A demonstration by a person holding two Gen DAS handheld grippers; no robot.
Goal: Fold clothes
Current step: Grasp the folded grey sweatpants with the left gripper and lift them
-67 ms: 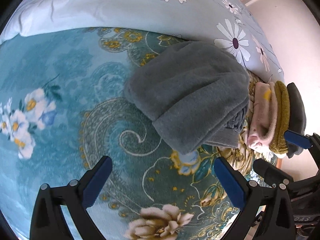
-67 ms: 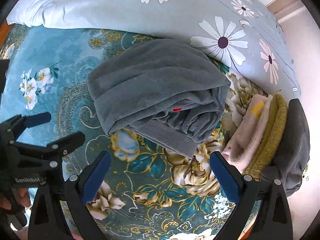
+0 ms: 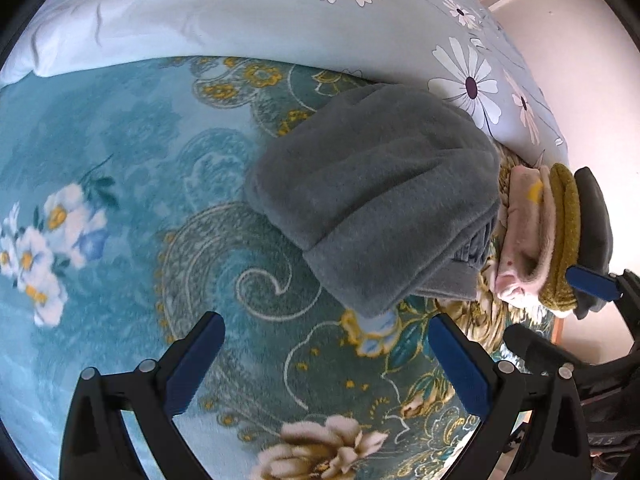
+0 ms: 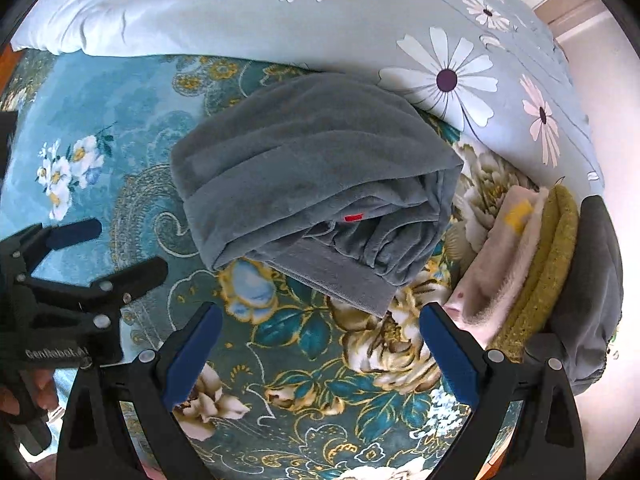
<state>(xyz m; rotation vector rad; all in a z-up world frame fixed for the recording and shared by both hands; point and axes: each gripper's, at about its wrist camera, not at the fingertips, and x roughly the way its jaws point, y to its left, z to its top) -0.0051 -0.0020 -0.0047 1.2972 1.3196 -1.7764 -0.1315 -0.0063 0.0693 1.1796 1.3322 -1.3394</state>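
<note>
Bed surface: teal blanket (image 4: 304, 344), plush, printed with gold-outlined scrolls and large cream and blue blossoms, spread flat under both tools. Left gripper (image 3: 326, 360): black frame, blue-padded fingers (image 3: 194, 362) spread wide apart, nothing between them, hovering above bare blanket. Right gripper (image 4: 320, 354): same build, fingers (image 4: 450, 354) likewise wide apart and empty; in the left wrist view one of its blue pads shows at the far right edge, close against the stacked clothes. In the right wrist view the left gripper sits at the lower left, with a person's fingertips (image 4: 38, 386) visible on its handle. Task item: grey fleece garment (image 4: 312, 184), soft, matte, folded into a thick rounded bundle, layered edges and a ribbed hem facing the tools, small red tag (image 4: 353, 218) on one fold. It lies on the blanket ahead of both grippers, apart from the pads; centred for the right gripper, ahead and to the right for the left. Adjacent, to the right of the bundle: stack of folded clothes (image 4: 532, 264) standing on edge, pale pink fleece with a yellow patch, mustard knit, dark grey piece outermost. Beyond: pale blue duvet (image 4: 248, 8), smooth cotton-like, printed with white daisies, running along the far side of the bed, its edge just behind the garment. Plain wall (image 3: 576, 60) at far right.
</note>
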